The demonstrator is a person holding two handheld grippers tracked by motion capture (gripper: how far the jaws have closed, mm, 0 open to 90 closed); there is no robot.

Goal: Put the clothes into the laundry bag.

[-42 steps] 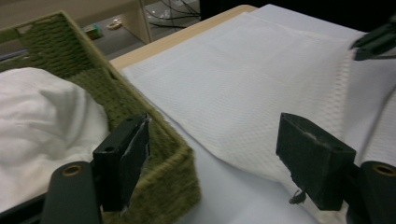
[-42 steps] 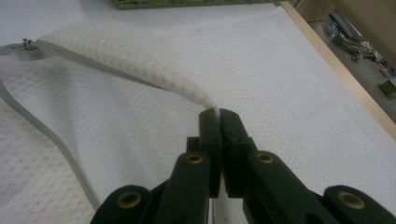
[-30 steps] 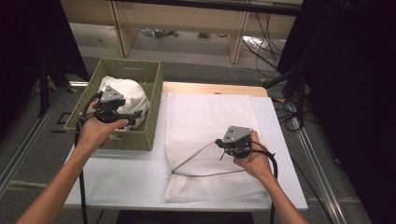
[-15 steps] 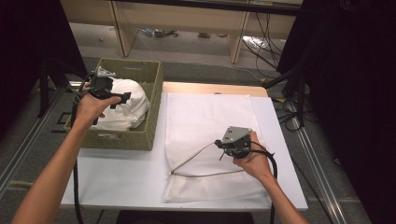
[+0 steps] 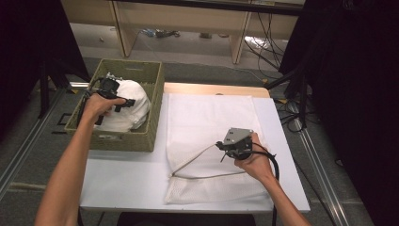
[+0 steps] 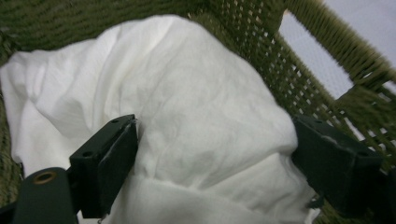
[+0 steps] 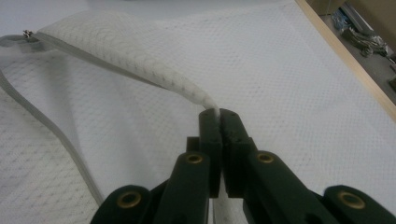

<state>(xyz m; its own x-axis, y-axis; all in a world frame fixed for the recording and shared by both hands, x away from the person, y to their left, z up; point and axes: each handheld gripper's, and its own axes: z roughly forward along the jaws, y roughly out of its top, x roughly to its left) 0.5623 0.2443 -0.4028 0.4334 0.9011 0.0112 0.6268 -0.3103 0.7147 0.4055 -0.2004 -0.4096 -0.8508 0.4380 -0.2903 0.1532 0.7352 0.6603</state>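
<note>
A crumpled white cloth (image 5: 134,106) lies in the green woven basket (image 5: 127,140) at the table's left. My left gripper (image 5: 115,96) reaches down into the basket. Its jaws have just been opening and stand wide, one on each side of a bulge of the cloth (image 6: 187,93), so the left gripper (image 6: 215,144) is open. A white mesh bag (image 5: 211,117) lies flat on the table. My right gripper (image 5: 225,147) is shut on the bag's zippered edge (image 7: 140,60) and holds it raised, so the mouth gapes. In the right gripper view the right gripper (image 7: 219,114) pinches that edge at its tip.
The basket wall (image 6: 261,51) rises close beside the left jaws. The white table (image 5: 122,188) has a wooden strip along its back edge (image 5: 211,88). Behind stand low shelves (image 5: 188,19) with cables, and dark curtains hang at both sides.
My left gripper has moved toward the back of the basket and sunk onto the cloth, with its jaws wider. The right gripper has kept still with the bag's edge.
</note>
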